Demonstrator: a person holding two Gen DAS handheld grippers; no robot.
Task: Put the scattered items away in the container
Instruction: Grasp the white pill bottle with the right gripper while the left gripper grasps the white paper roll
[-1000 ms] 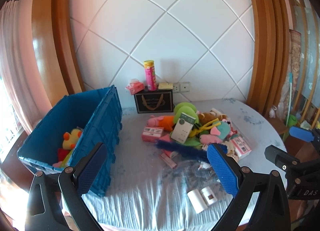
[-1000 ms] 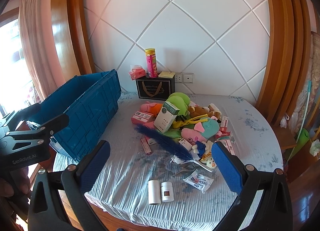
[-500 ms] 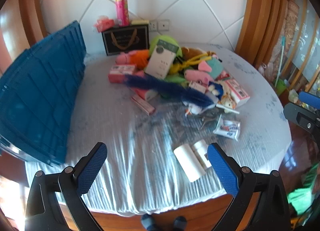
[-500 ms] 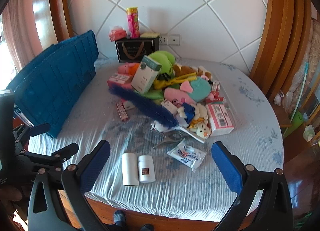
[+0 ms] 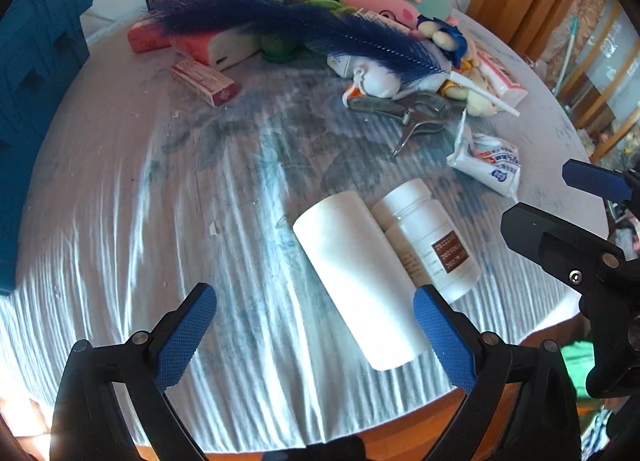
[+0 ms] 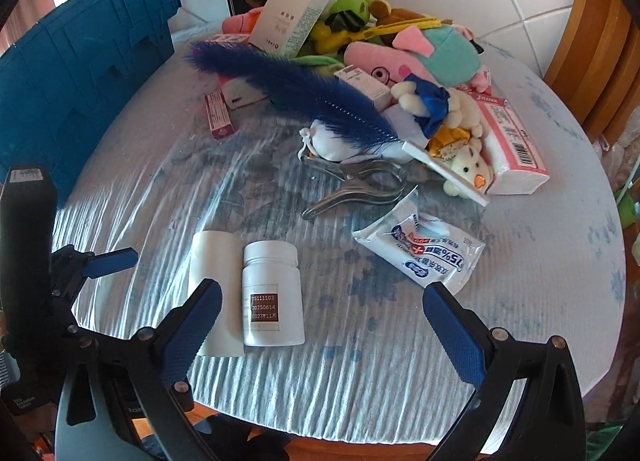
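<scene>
Two white items lie side by side near the table's front edge: a plain white roll [image 5: 360,281] and a white bottle [image 6: 272,293] with a brown label, touching along their long sides. Both grippers hang over this pair, jaws spread wide, nothing held.

Step in hand, as I judge it: first pick from the front of the table, most likely one of these two.

Left gripper [image 5: 316,337]: the roll sits between its fingers but toward the right one, and lies at an angle to them. To do it well, shift right to centre the roll and turn the wrist so the pads close across its width, not its length. The roll looks smooth and round, so it may squirt out if pinched off-centre.

Right gripper [image 6: 320,329]: the bottle lies just inside its left finger. Same remedy, shift left. Closing now would risk catching both items or nudging them apart.

Blue crate [image 6: 80,89] stands at the table's left, well apart from the pair. The rest of the clutter, including a blue feather [image 6: 296,93] and soft toys [image 6: 416,57], is piled at the far side, untouched.
</scene>
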